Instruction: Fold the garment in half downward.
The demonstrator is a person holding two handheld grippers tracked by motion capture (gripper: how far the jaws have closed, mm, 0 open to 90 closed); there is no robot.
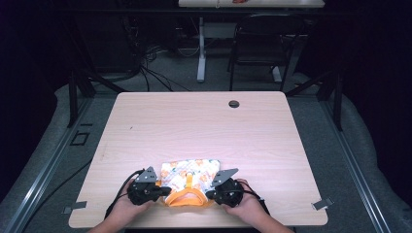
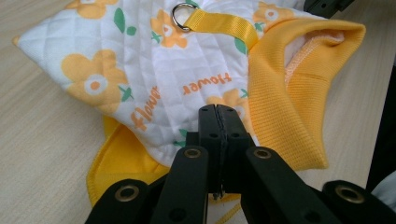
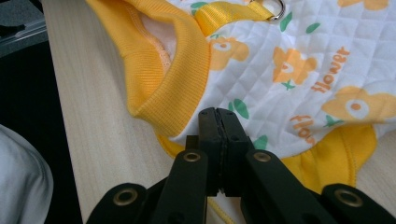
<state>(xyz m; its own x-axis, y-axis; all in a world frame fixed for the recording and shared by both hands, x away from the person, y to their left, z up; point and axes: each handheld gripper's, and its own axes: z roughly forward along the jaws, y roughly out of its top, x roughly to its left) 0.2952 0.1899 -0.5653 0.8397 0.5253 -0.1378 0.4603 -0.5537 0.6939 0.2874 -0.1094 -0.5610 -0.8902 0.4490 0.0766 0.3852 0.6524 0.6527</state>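
Left tool has its jaws pressed together on the near hem of the quilted flower vest, and the right tool is clamped the same way on the other side. The vest lies flat at the counter's near edge, orange collar toward the person. Pinching both sides at once looks like readying a lift or fold.

A small white quilted garment with orange flowers and yellow ribbed trim lies flat near the table's front edge.
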